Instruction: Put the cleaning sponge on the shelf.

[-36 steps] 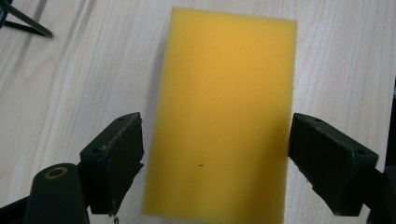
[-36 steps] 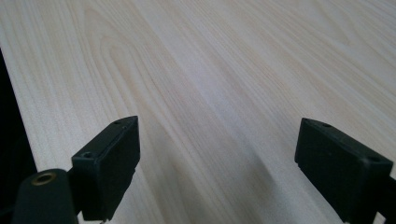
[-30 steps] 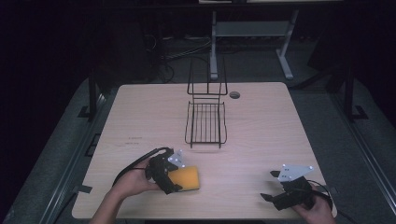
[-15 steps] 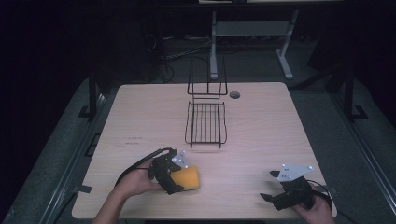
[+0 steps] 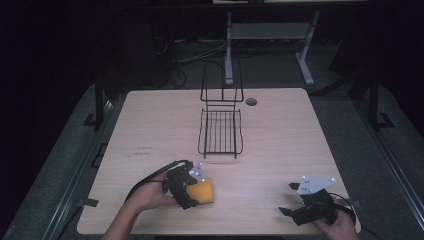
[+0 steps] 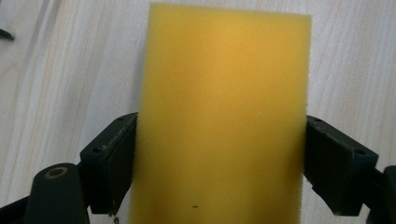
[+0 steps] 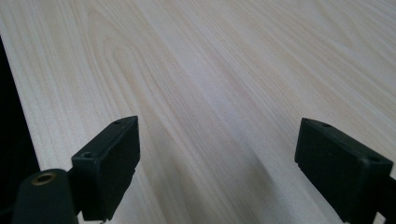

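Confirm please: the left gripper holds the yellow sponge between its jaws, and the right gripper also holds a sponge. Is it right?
Not quite. The left gripper does hold the yellow sponge, but the right gripper holds nothing: the right gripper view shows its jaws wide apart over the bare wooden table.

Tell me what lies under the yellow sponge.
The pale wooden table shows around the sponge, held by the left gripper. The patch beneath is covered.

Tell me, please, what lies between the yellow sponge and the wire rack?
Only bare table: the high view shows nothing between the yellow sponge and the wire rack.
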The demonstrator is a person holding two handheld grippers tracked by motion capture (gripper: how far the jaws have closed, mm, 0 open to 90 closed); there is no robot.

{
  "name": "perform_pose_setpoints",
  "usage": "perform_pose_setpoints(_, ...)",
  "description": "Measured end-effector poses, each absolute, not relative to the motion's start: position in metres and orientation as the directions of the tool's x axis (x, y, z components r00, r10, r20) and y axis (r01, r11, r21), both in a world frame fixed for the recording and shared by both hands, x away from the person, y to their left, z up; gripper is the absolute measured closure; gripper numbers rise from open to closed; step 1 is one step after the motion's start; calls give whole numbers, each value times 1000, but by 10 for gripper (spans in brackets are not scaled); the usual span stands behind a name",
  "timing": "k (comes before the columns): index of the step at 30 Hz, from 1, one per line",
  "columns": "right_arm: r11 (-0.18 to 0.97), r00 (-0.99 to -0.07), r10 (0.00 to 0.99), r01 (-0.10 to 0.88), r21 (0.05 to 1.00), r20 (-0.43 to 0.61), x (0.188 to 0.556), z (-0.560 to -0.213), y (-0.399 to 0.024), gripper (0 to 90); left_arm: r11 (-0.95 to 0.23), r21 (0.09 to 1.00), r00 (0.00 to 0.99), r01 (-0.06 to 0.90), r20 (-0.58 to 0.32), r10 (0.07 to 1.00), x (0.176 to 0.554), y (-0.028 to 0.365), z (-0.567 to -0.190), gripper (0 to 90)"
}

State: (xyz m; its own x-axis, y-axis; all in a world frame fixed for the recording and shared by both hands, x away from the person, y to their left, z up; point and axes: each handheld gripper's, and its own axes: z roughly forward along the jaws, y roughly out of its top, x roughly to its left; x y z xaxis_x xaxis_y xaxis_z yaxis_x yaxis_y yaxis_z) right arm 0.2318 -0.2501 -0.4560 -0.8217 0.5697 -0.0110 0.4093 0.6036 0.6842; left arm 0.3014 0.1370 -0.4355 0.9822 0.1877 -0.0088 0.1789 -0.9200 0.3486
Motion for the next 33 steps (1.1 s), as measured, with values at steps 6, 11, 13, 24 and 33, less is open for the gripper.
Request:
perform_pose_setpoints(6,602,-821,570,410,685,-9,232,-456,-250,138,-920,348,982,182,-10,190,302,136,-436,181)
perform_pose_setpoints(11,604,-823,568,408,684,-11,232,-456,-250,138,-925,335,982,181,-12,188,302,135,-438,181)
perform_pose_setpoints(13,604,-822,569,410,684,-10,232,-456,-250,138,-926,331,982,180,-10,187,302,134,-439,182)
perform_pose_setpoints(24,605,-823,568,407,684,-12,232,-456,-251,138,-929,326,983,173,-8,181,302,133,-440,199)
perform_pose_setpoints(33,604,-823,568,408,684,-12,232,-456,-251,138,-928,328,983,175,-9,182,303,133,-440,211)
